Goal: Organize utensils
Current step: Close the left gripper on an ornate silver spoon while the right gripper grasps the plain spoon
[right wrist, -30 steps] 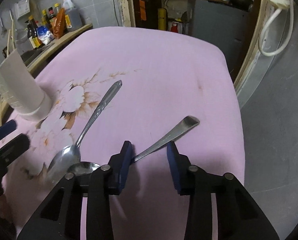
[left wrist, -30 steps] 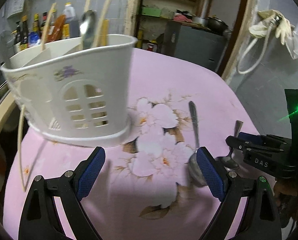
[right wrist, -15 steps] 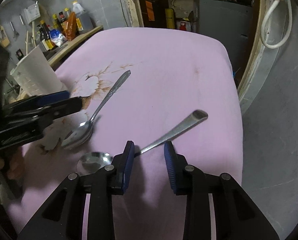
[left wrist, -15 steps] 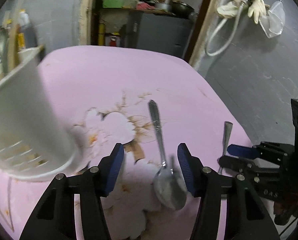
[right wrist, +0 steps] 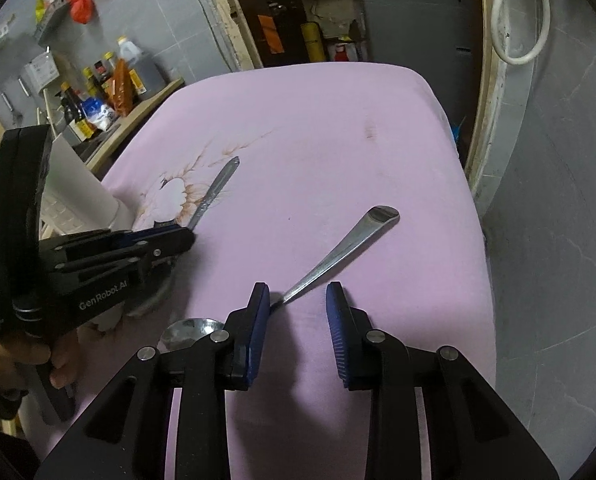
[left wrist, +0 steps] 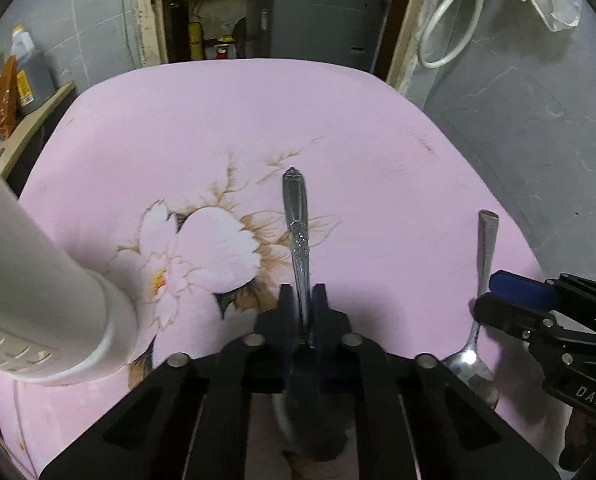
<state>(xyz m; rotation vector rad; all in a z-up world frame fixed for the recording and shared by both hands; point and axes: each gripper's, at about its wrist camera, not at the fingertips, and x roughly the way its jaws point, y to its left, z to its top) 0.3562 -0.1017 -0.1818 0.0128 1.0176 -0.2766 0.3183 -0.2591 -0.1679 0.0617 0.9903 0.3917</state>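
The left claw is clenched on the thin neck of the patterned spoon, close to its bowl. Its jaws have just been closing, and now the spoon sits tight between them. Holding it low by the neck likely keeps the long handle sticking out in front, so it may be easy to lift and drop into the white utensil holder. The spoon looks like it lies on the pink cloth that covers the desk.

The right claw has its jaws a little apart, over the neck of the plain spoon. Its jaws have just been closing a bit. One blue pad is right at the neck, but I cannot tell if it touches; the other pad is clear of it, so this spoon is not held. It lies flat on the cloth, bowl near the claw, handle pointing away. This claw seems to be getting ready for its own grab.

The holder stands just to the left of the flower print. Far back are bottles on a shelf.

A second ago the left claw was wide open in front of the holder, with the patterned spoon off to its side. Now it is over that spoon and the holder is at the edge of its view.
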